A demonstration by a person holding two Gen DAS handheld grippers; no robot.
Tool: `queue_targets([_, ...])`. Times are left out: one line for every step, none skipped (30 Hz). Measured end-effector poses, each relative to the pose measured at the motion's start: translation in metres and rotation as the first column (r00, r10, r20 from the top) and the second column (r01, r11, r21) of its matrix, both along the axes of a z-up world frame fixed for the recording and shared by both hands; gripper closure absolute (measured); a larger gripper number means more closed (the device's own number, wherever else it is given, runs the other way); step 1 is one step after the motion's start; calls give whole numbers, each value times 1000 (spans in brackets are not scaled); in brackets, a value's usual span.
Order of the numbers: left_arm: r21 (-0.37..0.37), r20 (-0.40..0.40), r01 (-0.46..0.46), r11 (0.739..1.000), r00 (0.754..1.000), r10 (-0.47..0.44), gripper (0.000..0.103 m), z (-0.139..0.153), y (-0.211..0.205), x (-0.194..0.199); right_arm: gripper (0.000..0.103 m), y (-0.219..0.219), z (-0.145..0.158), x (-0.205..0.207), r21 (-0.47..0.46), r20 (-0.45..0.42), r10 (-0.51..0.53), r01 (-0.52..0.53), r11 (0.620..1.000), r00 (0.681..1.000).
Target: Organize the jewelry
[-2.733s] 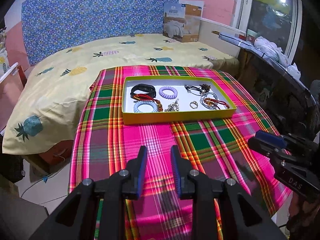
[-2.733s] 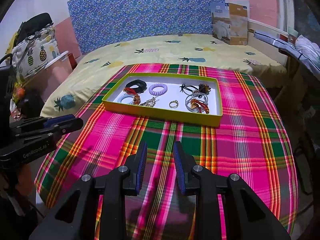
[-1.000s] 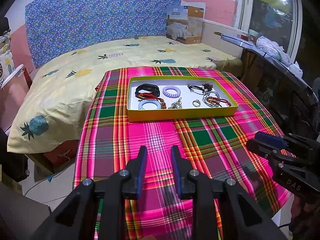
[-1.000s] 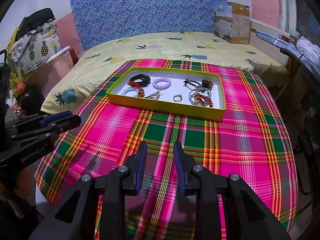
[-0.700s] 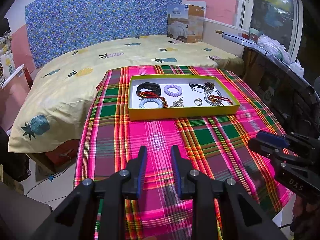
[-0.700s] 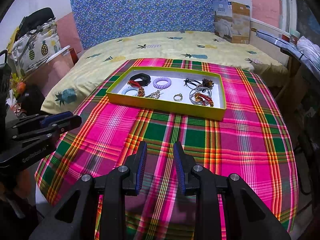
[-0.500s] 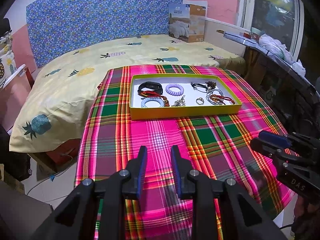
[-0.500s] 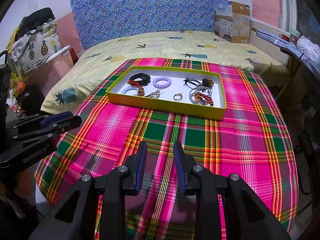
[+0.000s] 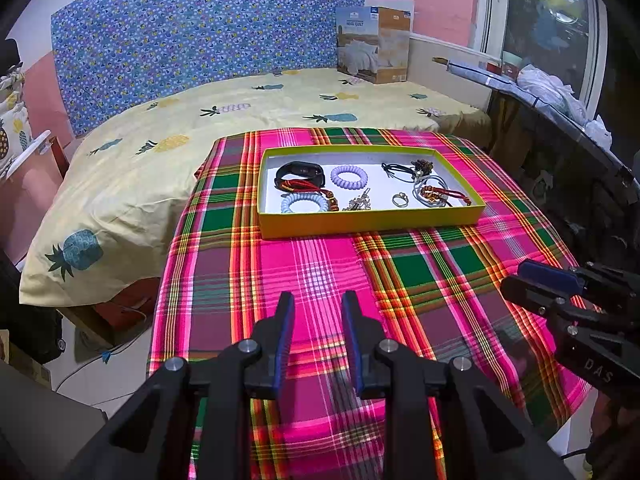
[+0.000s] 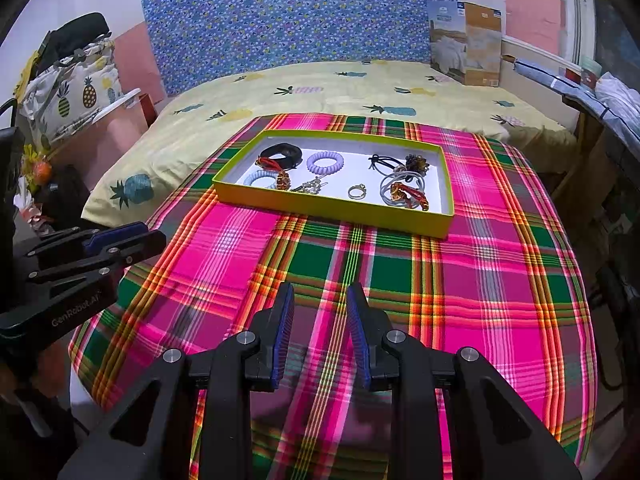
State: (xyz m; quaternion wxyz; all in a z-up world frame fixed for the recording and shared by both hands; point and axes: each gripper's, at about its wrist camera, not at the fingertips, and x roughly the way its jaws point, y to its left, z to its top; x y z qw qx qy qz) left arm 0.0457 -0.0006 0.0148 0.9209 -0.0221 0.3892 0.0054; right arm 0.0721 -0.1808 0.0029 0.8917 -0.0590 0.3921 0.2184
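A yellow tray (image 9: 368, 222) (image 10: 332, 208) with a white floor sits on the far part of a plaid-covered table. In it lie a black band (image 9: 300, 171), a purple coil tie (image 9: 349, 176) (image 10: 325, 161), a light blue coil tie (image 9: 303, 203), a ring (image 9: 399, 199) (image 10: 356, 191), a metal charm (image 9: 359, 202), and red and grey bracelets (image 9: 438, 194) (image 10: 404, 193). My left gripper (image 9: 317, 308) is open and empty above the near table. My right gripper (image 10: 320, 300) is open and empty, also well short of the tray.
The plaid cloth (image 9: 320, 272) covers a table that drops off at left and front. A bed with a pineapple sheet (image 9: 200, 128) lies behind, with a cardboard box (image 9: 374, 44) at its far end. A dark shelf (image 9: 560, 152) runs along the right.
Both grippers have drawn back and shifted slightly, so the tray looks a little farther and more to the right in the left view. Jaws stay open. Nothing in the tray has moved.
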Motion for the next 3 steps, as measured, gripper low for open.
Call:
queue_targets([0,1,0,1000,1000,0,78,0,0,0,75,0,1,0,0,0,-1,1,1000,1000])
queue_targets([-2,1,0,1000,1000,0,78,0,0,0,75,0,0,0,-1,0,-1,1,1000,1000])
queue_targets([-1,-1,-1,1000,1000,1,78,0,0,0,75,1,1,0,-1,0,0,0,1000,1000])
